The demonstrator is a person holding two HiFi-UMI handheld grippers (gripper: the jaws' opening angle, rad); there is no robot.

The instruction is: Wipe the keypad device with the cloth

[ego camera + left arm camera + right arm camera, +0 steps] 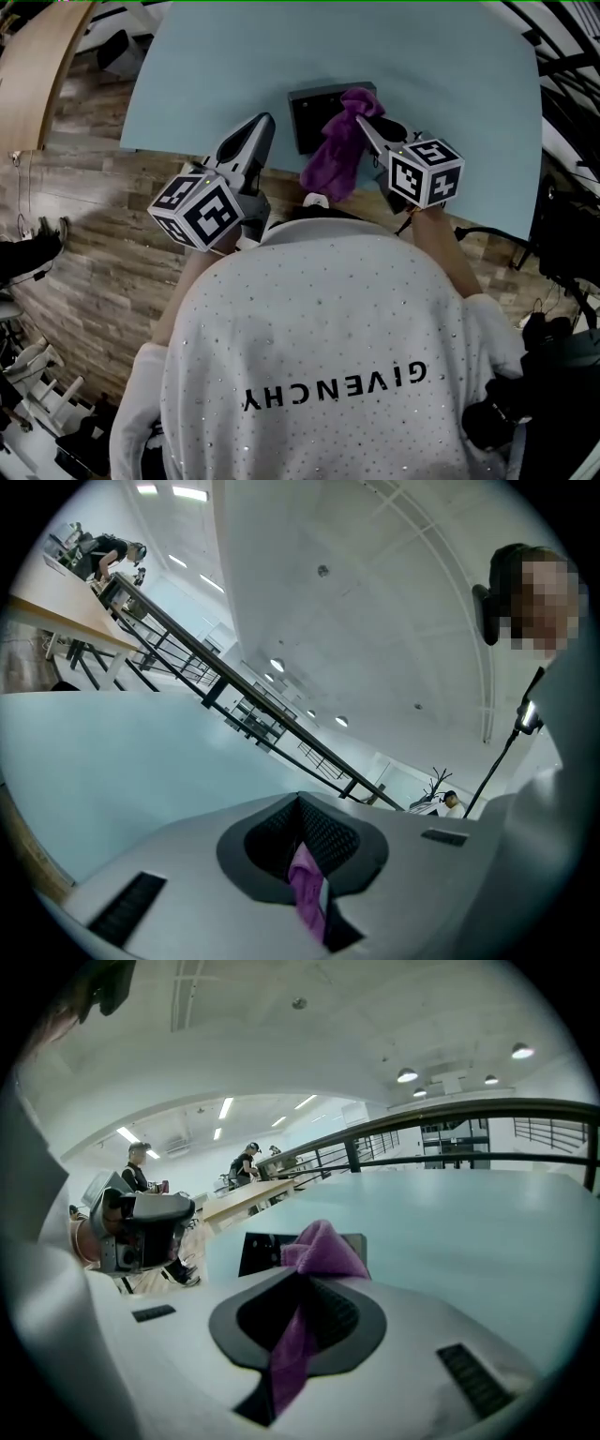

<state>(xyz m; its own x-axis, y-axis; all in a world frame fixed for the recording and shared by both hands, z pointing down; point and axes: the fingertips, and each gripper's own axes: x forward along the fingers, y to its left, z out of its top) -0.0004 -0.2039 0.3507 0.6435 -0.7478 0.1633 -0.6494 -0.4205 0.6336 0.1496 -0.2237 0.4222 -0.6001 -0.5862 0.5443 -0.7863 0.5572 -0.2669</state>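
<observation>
The black keypad device (314,111) lies on the pale blue table (431,56) near its front edge. A purple cloth (339,150) hangs over the device's right part, with my right gripper (367,126) shut on its upper end. In the right gripper view the cloth (323,1246) bunches past the shut jaws, covering part of the device (265,1249). My left gripper (262,127) hovers just left of the device, apart from the hanging cloth. Its own view shows the left gripper (301,803) shut, with a thin purple strip (307,888) pinched between the jaws.
The person's white sweatshirt (319,347) fills the lower head view. Wood floor (84,197) lies left of the table, and a wooden desk (28,66) stands at far left. Black gear (562,244) sits at the right edge. Railings (234,700) and people stand beyond the table.
</observation>
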